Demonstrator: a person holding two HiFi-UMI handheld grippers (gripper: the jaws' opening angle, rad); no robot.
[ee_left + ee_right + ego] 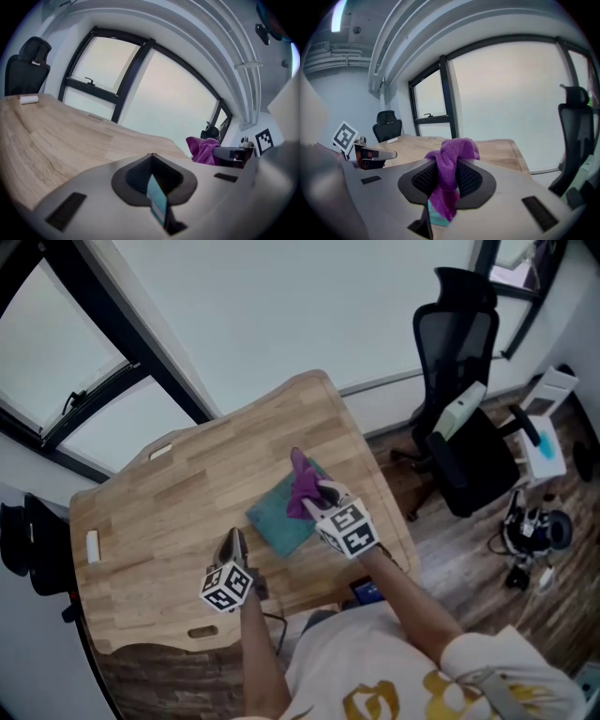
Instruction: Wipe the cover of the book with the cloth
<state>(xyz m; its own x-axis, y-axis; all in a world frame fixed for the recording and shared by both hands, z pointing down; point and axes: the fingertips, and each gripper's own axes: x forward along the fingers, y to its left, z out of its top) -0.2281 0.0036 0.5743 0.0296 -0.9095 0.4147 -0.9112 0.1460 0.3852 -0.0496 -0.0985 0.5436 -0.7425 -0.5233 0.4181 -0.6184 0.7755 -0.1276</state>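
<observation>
A teal book (pixel 275 523) lies flat near the middle of the wooden table (pixel 169 512). My right gripper (pixel 317 495) hovers over the book's right part, shut on a purple cloth (pixel 300 479). In the right gripper view the cloth (pixel 452 154) bunches up out of the jaws of that gripper (pixel 446 171) and hangs below them, with a bit of the book (pixel 435 219) under it. My left gripper (pixel 232 540) is shut, just off the book's near left corner. Only a thin teal sliver shows in the slit of my left gripper (pixel 151 161).
A small white block (pixel 92 546) lies near the table's left edge and a pale tag (pixel 161 452) near its far edge. A black office chair (pixel 459 427) stands to the right, with gear (pixel 534 531) on the floor beyond. A dark chair (pixel 28 540) is at the left.
</observation>
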